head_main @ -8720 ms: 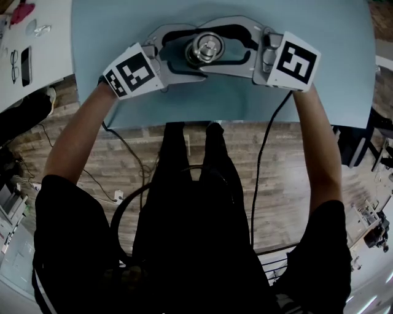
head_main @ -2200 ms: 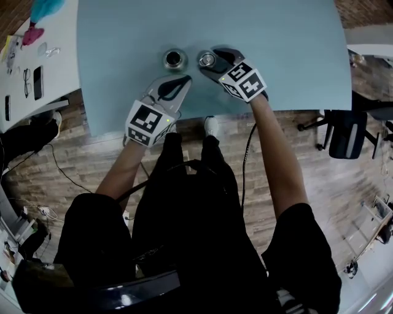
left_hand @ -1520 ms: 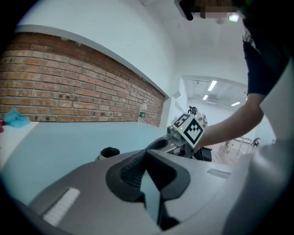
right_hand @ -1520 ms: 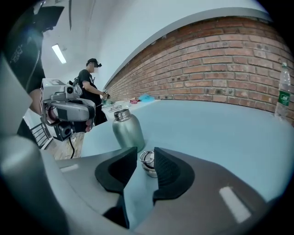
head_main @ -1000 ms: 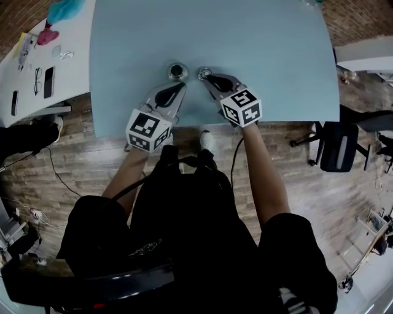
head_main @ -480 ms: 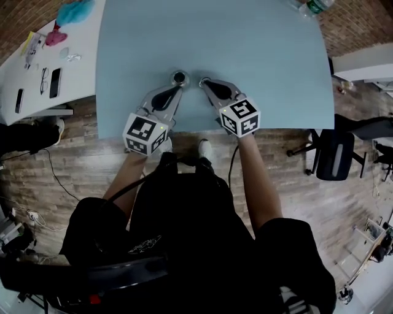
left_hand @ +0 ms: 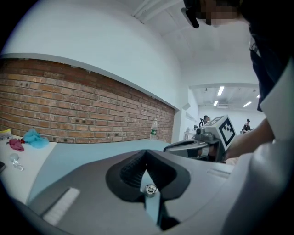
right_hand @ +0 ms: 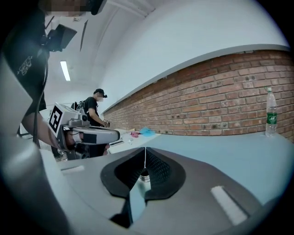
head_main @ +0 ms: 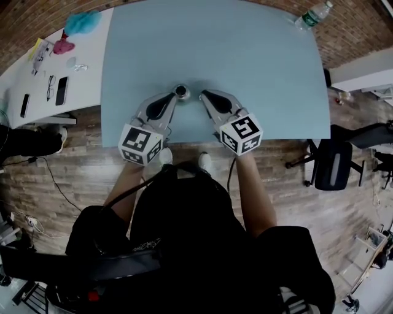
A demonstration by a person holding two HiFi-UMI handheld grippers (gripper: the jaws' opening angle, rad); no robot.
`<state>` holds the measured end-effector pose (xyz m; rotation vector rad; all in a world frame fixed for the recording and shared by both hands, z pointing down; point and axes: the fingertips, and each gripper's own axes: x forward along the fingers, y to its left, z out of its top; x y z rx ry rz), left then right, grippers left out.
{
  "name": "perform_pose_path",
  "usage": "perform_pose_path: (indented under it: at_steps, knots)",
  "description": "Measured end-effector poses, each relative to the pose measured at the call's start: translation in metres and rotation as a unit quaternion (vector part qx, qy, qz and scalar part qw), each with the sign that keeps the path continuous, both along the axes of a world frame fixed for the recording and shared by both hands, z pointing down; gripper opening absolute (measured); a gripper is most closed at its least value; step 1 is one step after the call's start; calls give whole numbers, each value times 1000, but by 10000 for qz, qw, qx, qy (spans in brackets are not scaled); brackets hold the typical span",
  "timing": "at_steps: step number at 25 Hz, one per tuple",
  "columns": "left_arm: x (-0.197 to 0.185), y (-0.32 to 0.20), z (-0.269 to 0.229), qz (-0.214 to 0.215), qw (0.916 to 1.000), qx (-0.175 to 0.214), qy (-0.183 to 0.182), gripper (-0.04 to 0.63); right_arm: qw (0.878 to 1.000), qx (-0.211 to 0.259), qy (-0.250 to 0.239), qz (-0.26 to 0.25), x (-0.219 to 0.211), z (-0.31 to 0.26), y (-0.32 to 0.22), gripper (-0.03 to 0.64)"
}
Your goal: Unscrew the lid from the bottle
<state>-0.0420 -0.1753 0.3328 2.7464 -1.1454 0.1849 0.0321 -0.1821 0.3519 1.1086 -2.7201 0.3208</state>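
Note:
A small metal bottle (head_main: pixel 181 91) stands open-mouthed on the light blue table (head_main: pixel 245 61), near its front edge. My left gripper (head_main: pixel 175 95) hangs just to its left, jaws shut and empty. My right gripper (head_main: pixel 204 94) hovers just right of the bottle, also shut with nothing held. The head view does not show the lid. A small metal piece (right_hand: pixel 144 175), the lid as far as I can tell, shows on the table through the right jaws' opening. A small round metal piece (left_hand: pixel 149 189) shows through the opening of the left gripper (left_hand: pixel 147 151).
A plastic water bottle (head_main: pixel 313 15) stands at the table's far right corner by the brick wall. A white side table (head_main: pixel 37 73) on the left holds a phone, glasses and cloths. An office chair (head_main: pixel 334 162) stands right. A person (right_hand: pixel 94 110) stands in the background.
Both grippers have lifted off the table and drawn slightly back. The right gripper's tip now covers the spot where the lid showed. The head camera has risen, so the table looks smaller.

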Motion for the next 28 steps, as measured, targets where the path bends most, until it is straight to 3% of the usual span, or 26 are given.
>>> perform_pose_path:
  at_steps: [7,28]
  knots:
    - [-5,1,-17,-81,9998,196,12,-2,9995,255,-181,67,-1,-28,8,3]
    - [-32,-2,-50,-431,9976,522,112,-2,9962,721,30,497,19,-61,10,2]
